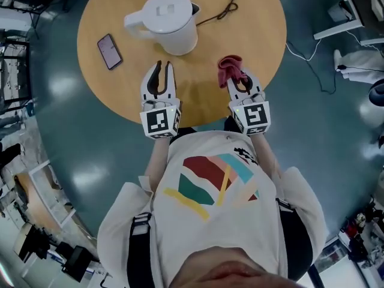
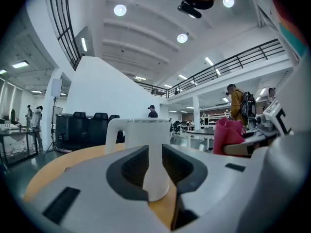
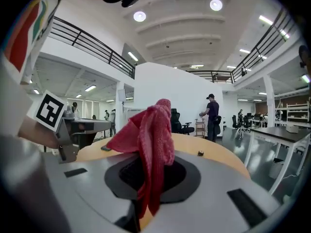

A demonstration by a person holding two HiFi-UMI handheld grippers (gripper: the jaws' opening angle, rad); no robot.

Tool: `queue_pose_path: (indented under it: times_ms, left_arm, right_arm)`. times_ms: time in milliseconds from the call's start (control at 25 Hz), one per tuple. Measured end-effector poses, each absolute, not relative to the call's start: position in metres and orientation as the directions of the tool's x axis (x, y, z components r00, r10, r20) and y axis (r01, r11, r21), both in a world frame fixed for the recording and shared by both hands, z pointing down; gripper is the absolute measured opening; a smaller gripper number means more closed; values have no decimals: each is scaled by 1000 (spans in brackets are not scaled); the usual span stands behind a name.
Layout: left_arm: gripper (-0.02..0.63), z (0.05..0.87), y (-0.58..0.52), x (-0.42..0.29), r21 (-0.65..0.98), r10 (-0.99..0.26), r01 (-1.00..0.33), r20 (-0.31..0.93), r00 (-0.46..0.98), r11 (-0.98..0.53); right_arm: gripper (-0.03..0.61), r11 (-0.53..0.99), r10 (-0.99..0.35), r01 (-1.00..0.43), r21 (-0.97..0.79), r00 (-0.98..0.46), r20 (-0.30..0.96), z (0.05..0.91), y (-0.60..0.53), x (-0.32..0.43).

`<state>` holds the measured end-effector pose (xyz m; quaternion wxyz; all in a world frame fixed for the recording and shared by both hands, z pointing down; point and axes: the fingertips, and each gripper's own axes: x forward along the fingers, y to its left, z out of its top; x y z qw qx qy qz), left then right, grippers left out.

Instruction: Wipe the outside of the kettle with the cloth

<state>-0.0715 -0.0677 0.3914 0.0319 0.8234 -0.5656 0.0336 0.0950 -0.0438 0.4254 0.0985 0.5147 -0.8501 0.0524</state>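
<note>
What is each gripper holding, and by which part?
The right gripper pinches the red cloth by one end, the rest bunched above. The left gripper holds nothing.

I see the white kettle (image 1: 171,23) upright on the far part of the round table (image 1: 264,35), handle twd the phone (image 1: 110,51), black cord (image 1: 223,9) trailing to its right. L gripper (image 1: 164,66) hangs near the kettle, jaws slightly apart, empty. R gripper (image 1: 239,80) pinches the red cloth (image 1: 230,66), bunched past its tips.
</note>
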Motion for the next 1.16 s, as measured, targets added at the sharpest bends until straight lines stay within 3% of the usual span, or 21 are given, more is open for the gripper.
queue_pose_path:
  times_ms: [280,640,1160]
  left_arm:
    - [130,344,-50,-93,-25,-947,-947,-26,322,-321]
    - [130,356,-23,-73,-28,-965,-965,33,260,-261]
    - [130,367,1,-86,-21,-969,-970,59,239,-241]
  right_arm:
    - [38,470,-879,-882,38,-464,113,374,-43,92]
    - [38,555,-829,-830,52,-547,115,376,-40,101]
    - [38,672,-739,-737,70,-660,139,383,-18,48]
